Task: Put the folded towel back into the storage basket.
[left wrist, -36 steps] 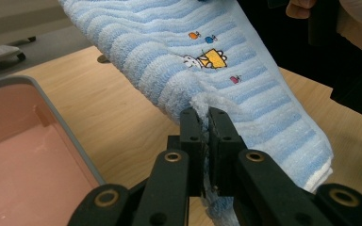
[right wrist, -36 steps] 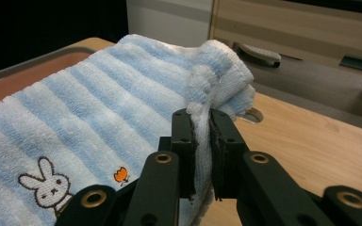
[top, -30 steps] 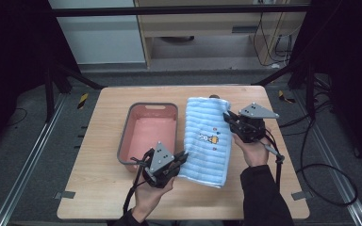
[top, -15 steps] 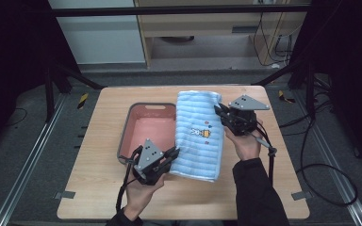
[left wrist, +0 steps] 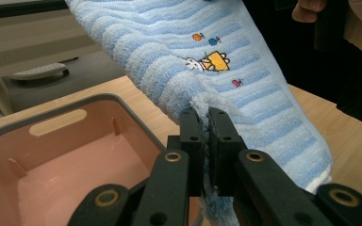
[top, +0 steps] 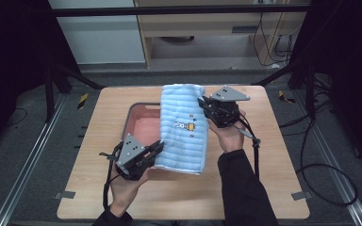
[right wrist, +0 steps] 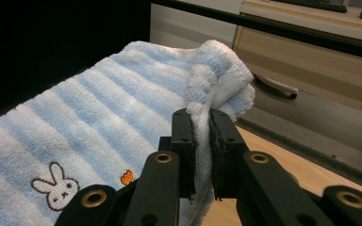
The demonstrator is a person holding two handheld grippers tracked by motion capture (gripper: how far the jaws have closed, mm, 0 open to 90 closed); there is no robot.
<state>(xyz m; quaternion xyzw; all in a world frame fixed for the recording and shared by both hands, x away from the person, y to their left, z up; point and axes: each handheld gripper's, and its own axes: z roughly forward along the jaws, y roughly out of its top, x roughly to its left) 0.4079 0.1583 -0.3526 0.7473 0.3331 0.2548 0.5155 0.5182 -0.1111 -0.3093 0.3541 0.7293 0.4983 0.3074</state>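
Observation:
A light blue and white striped towel (top: 184, 127) with small embroidered animals hangs lifted between my two grippers, partly over the pink bin (top: 141, 125). My left gripper (top: 156, 149) is shut on the towel's near left edge; in the left gripper view its jaws pinch the towel (left wrist: 245, 80) tightly, with the bin (left wrist: 52, 155) just to the left. My right gripper (top: 202, 104) is shut on the towel's far right edge. The right gripper view shows bunched towel (right wrist: 122, 117) rising out of the closed jaws.
The wooden table (top: 273, 155) has bare room on its right and along its front. Dark frame posts stand at the table's far corners, and a cabinet with a shelf lies beyond the far edge. Cables trail from both grippers.
Both grippers have carried the towel leftward and up off the table. It lay flat to the right of the bin before; now it hangs over the bin's right side.

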